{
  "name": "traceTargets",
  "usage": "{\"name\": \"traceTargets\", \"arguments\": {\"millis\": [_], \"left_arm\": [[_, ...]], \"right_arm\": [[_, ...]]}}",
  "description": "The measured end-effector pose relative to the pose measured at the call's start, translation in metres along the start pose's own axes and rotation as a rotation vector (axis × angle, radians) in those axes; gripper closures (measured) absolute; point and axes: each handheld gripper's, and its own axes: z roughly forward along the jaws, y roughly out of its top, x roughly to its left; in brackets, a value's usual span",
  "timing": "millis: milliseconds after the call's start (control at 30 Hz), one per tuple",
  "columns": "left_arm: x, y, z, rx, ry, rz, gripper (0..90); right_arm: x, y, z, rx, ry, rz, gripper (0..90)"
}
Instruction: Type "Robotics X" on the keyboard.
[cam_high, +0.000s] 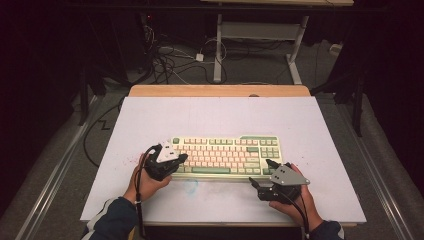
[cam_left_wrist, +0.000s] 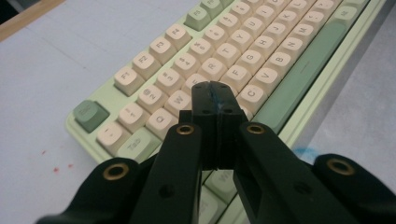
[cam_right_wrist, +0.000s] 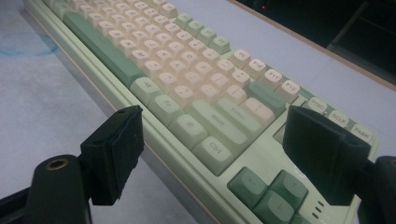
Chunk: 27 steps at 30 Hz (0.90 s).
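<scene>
The left fingers (cam_left_wrist: 215, 100), pressed together and empty, hover just above the keyboard's (cam_high: 225, 156) left-end keys, its long axis running away toward the right fingers (cam_right_wrist: 299, 135), which stand apart.

Table (cam_high: 150, 125) (white top, wooden edge): keyboard (cam_high: 225, 155), perhaps ink smudges.
</scene>
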Motion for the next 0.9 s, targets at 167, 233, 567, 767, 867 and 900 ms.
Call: {"name": "traceTargets", "arguments": {"millis": [167,233,567,767,867,900], "left_arm": [[-0.001,0.0,0.014,0.025,0.007,0.01,86.9],[-0.001,-0.001,0.018,0.038,0.006,0.013,86.7],[0.0,-0.005,0.028,0.06,0.03,0.036,86.2],[0.001,-0.005,0.028,0.064,0.034,0.033,86.4],[0.003,-0.006,0.028,0.077,0.032,0.025,86.7],[0.003,-0.006,0.028,0.076,0.033,0.027,86.6]], "right_arm": [[0.0,0.0,0.0,0.001,0.004,-0.002,21.6],[0.0,-0.001,0.0,0.004,0.009,-0.002,21.6],[0.002,-0.001,0.002,0.014,0.018,-0.011,21.6],[0.002,-0.002,0.003,0.019,0.024,-0.014,21.7],[0.003,-0.002,0.003,0.025,0.025,-0.017,21.7],[0.003,-0.002,0.003,0.025,0.025,-0.019,21.7]]}}
